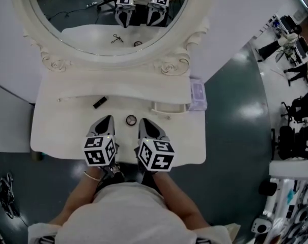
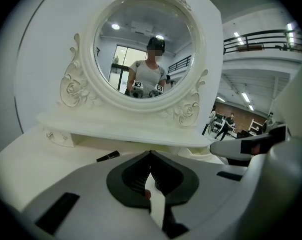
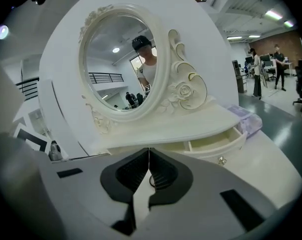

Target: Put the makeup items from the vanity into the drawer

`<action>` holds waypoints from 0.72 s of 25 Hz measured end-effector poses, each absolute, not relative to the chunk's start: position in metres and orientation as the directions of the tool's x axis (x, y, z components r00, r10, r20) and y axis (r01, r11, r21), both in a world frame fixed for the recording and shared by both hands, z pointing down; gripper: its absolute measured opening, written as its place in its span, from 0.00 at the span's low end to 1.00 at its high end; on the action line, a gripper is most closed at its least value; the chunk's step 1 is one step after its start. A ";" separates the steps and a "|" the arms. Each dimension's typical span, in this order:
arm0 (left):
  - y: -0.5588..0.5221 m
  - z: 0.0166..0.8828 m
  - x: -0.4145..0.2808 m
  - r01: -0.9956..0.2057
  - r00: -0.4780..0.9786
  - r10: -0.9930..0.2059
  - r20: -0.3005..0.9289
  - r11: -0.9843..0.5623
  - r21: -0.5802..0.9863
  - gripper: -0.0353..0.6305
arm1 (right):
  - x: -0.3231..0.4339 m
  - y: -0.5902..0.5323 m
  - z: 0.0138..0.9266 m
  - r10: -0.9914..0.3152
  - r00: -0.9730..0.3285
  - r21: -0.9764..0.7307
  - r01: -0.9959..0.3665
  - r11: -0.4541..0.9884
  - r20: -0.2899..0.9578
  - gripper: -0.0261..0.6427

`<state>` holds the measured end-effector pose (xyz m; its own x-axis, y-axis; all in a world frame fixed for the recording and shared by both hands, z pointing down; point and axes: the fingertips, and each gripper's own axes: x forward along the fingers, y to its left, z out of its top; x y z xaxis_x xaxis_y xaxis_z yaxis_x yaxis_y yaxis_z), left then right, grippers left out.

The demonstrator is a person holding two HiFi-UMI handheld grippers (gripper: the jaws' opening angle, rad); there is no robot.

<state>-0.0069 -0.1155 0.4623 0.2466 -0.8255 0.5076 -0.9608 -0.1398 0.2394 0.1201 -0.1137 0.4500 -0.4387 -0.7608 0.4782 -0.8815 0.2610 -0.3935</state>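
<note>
A slim black tube (image 1: 99,102) lies at a slant on the white vanity (image 1: 57,131) worktop, left of centre in the head view, just below the shelf (image 1: 118,88). A small round compact (image 1: 131,120), dark-rimmed with a pale middle, lies flat near the frame's centre, apart from the tube. Right of both, the small white drawer (image 1: 169,107) stands pulled open beneath the shelf.

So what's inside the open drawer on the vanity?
In the right gripper view the drawer shows only bare cream floor in its pulled-out front part, with no makeup there. Its rear part sits under the shelf and is covered, so what lies there can't be told.
</note>
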 end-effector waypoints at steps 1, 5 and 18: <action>-0.114 0.463 -0.010 -0.962 0.241 -0.827 0.508 -0.133 0.240 0.06 | 0.120 -0.112 0.452 -0.758 -0.440 -0.399 -0.880 0.258 0.481 0.07; -0.104 0.468 -0.026 -0.965 0.215 -0.828 0.518 -0.099 0.242 0.06 | 0.110 -0.105 0.457 -0.743 -0.470 -0.444 -0.858 0.258 0.477 0.07; -0.071 0.503 -0.059 -0.968 0.177 -0.791 0.586 -0.031 0.251 0.06 | 0.103 -0.092 0.493 -0.708 -0.439 -0.406 -0.884 0.231 0.553 0.10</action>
<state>-0.0585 -0.0705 0.5032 0.1774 -0.7907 0.5860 -0.9675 -0.0312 0.2508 0.1030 -0.0922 0.4930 -0.4392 -0.7082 0.5527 -0.8840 0.2311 -0.4064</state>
